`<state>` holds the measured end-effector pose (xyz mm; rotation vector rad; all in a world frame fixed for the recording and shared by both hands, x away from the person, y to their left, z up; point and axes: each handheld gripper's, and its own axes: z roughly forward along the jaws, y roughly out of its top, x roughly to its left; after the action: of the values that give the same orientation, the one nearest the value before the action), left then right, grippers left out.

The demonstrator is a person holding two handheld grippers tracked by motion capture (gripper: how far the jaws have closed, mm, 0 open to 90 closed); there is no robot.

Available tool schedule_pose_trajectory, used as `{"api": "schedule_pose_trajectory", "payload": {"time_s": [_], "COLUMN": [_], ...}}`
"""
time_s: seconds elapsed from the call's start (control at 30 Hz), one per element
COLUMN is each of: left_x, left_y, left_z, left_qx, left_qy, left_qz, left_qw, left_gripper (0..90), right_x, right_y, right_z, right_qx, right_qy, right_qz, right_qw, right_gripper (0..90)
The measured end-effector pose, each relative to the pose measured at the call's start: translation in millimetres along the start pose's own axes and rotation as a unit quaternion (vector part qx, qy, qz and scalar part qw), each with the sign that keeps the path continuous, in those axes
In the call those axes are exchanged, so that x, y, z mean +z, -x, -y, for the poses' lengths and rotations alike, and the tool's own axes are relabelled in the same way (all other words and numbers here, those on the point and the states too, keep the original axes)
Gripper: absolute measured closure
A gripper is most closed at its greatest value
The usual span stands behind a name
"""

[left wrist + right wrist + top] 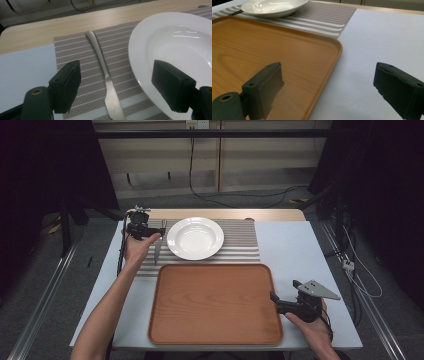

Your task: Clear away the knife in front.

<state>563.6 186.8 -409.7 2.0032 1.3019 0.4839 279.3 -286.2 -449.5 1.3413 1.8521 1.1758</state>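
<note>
Step in hand: your left gripper (117, 85) straddles the fork (106, 77) at lower centre (jaws wide, gripping nothing); next, likely close.

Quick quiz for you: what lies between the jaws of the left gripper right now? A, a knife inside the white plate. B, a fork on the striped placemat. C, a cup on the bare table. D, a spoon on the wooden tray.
B: in the left gripper view the fork lies on the striped placemat between the open jaws of the left gripper, beside the white plate.
</note>
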Motion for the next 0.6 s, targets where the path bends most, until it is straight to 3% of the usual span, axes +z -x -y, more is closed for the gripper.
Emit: {"api": "schedule_pose_trajectory", "payload": {"time_s": [0.1, 0.13, 0.17, 0.37, 0.6], "left_x": [8.5, 10.9, 13.0, 28.2, 50.3], "left_y": [-3.2, -4.2, -5.2, -14.2, -12.2], "left_z": [-1.6, -2.6, -3.3, -6.9, -1.1], "left_qx": [0.004, -0.001, -0.007, -0.023, -0.029], "left_qy": [-0.014, -0.013, -0.014, -0.037, -0.057], "left_qz": [-0.009, -0.006, -0.006, 0.003, 0.009], "left_qw": [0.9999, 0.9999, 0.9999, 0.9990, 0.9979], "left_gripper": [25.8, 27.1, 34.0, 39.6, 53.6], "right_x": [0.1, 0.2, 0.2, -0.9, -0.2], "right_y": [0.3, 0.5, 0.4, 0.5, 0.7], "right_z": [0.2, 0.2, 0.1, 0.7, 0.7], "right_qx": [0.000, 0.000, 0.001, 0.001, 0.002], "right_qy": [-0.001, 0.000, -0.001, -0.002, -0.002], "right_qz": [0.000, 0.000, 0.000, 0.001, -0.001], "right_qw": [1.0000, 1.0000, 1.0000, 1.0000, 1.0000], "right_gripper": [8.4, 8.4, 8.4, 8.4, 8.4]}}
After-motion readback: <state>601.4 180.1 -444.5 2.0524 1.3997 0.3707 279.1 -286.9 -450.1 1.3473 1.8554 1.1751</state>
